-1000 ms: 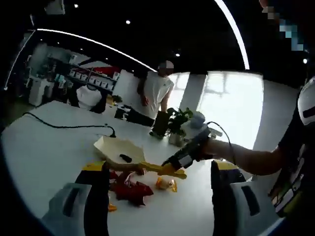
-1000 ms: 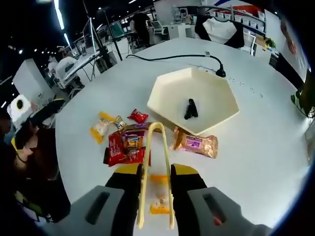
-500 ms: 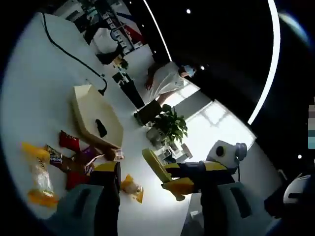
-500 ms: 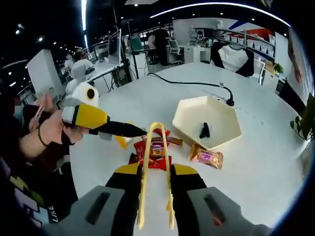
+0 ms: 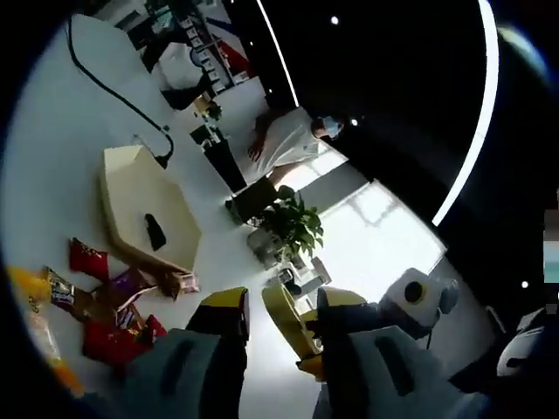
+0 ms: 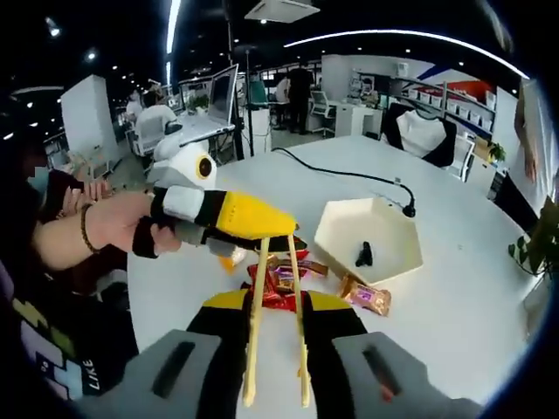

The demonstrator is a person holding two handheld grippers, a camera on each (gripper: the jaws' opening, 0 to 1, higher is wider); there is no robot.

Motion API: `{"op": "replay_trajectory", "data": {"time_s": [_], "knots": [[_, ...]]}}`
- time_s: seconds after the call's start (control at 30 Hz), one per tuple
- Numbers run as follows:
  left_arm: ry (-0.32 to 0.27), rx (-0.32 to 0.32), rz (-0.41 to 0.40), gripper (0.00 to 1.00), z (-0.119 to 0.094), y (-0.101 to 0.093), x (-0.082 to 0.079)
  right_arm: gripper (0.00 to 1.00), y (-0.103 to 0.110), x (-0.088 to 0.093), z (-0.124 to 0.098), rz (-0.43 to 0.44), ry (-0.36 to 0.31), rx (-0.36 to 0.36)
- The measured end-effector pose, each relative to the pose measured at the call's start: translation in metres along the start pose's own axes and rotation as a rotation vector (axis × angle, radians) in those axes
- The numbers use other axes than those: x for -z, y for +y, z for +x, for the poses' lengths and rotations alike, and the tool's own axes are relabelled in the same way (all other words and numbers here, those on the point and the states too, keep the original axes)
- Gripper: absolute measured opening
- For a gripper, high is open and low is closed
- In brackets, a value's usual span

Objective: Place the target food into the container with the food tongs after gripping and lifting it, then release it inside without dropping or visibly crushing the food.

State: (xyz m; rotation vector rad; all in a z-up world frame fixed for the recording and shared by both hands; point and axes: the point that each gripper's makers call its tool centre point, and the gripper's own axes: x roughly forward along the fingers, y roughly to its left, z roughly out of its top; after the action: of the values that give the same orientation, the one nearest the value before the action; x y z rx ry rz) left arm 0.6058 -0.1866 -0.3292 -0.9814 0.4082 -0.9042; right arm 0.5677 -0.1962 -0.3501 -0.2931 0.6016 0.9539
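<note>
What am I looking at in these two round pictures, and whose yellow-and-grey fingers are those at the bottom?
A person holds a hand-operated gripper in each hand, and a fisheye camera rides on each, so each view looks along its own fingers. In the right gripper view, the right gripper is shut on yellow food tongs, which point at a pile of wrapped snacks on a white table. Beside the pile sits a cream hexagonal tray with one small dark item inside. The left gripper, held in the person's hand, reaches across over the snacks. In the left gripper view the same tray shows.
</note>
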Motion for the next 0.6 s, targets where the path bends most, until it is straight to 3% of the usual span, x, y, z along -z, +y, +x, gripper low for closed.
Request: {"op": "replay_trajectory", "data": {"time_s": [0.03,0.07,0.13,0.2,0.27,0.37,0.6], "knots": [[0.001,0.051,0.002,0.17,0.000,-0.009,-0.001,0.20,-0.001,0.001,0.000,-0.014,0.003,0.004],[0.001,0.023,0.011,0.15,-0.001,-0.006,-0.001,0.20,-0.001,0.001,-0.001,-0.013,0.001,0.007],[-0.018,0.048,-0.018,0.13,0.000,-0.015,-0.006,0.20,-0.001,0.001,-0.001,-0.026,-0.006,0.010],[-0.023,0.063,0.009,0.12,0.001,-0.023,-0.007,0.21,-0.003,0.000,-0.001,-0.030,-0.010,0.011],[0.003,0.042,0.085,0.11,0.002,-0.026,-0.005,0.21,-0.003,0.003,0.000,-0.058,0.004,0.027],[0.001,0.041,0.124,0.10,0.003,-0.034,-0.005,0.22,-0.004,0.004,0.001,-0.086,-0.005,0.051],[-0.001,-0.016,0.399,0.09,0.005,-0.055,-0.009,0.25,-0.010,-0.003,0.001,-0.098,-0.084,0.076]]}}
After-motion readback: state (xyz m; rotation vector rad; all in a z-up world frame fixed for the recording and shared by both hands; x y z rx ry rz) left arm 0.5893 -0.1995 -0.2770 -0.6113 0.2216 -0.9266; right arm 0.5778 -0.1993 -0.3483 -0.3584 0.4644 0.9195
